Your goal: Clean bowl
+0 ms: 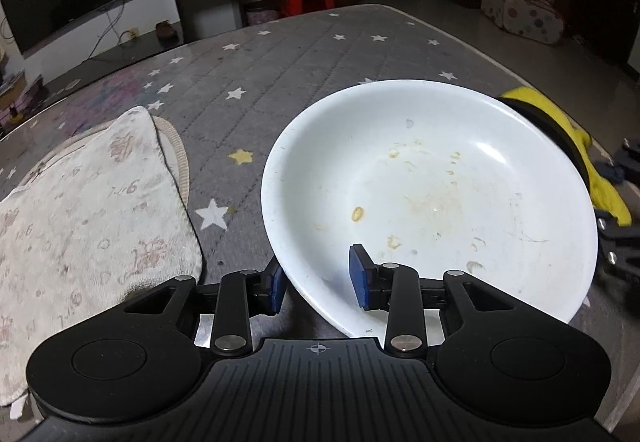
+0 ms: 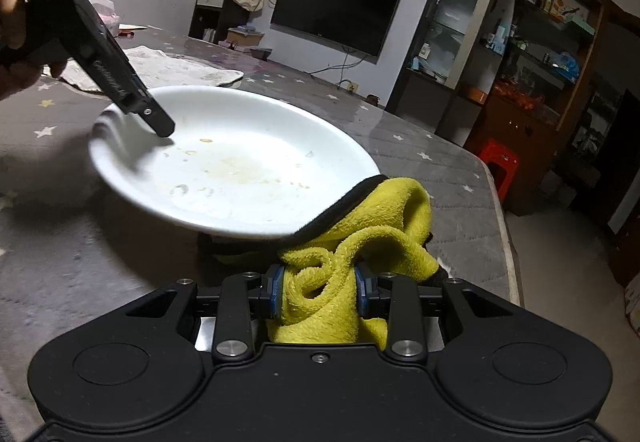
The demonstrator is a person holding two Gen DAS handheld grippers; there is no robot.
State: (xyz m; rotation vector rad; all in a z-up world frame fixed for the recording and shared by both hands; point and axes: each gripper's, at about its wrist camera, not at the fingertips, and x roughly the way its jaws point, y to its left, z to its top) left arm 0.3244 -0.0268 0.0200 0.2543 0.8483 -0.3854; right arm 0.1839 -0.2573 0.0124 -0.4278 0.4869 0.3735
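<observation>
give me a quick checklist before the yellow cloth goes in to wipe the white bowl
1. Left hand-held gripper straddles the rim of the round white bowl, one pad inside, one outside: ok.
2. Bowl lifted and tilted toward the cloth: ok.
3. Right hand-held gripper shut on the bunched yellow terry cloth: ok.
4. Cloth touching the bowl's near rim: cannot tell.
5. Bowl interior clean: not ok, yellowish dried smears remain.
6. Cloth damp: cannot tell.
</observation>
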